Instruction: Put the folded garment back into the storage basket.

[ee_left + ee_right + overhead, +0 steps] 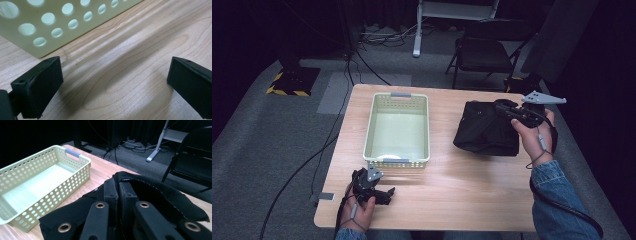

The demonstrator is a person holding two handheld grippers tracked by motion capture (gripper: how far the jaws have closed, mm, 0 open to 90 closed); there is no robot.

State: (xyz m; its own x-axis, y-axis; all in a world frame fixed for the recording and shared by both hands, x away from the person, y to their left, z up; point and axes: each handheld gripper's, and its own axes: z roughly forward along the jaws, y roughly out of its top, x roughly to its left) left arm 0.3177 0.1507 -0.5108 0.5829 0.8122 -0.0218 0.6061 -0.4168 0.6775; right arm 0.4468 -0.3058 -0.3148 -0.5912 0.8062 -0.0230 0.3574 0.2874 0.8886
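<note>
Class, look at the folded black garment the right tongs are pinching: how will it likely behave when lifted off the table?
The black garment is soft cloth, so it will probably droop and unfold. Pinched by the right tongs at one edge, the rest may drag across the table. It looks light and unlikely to slip.

Pale green perforated basket [397,129] on table [462,190]; dark folding chair [484,50], apparently, behind.

Dim, dark surroundings; overhead light brightens the table [472,180], casting soft shadows.
</note>
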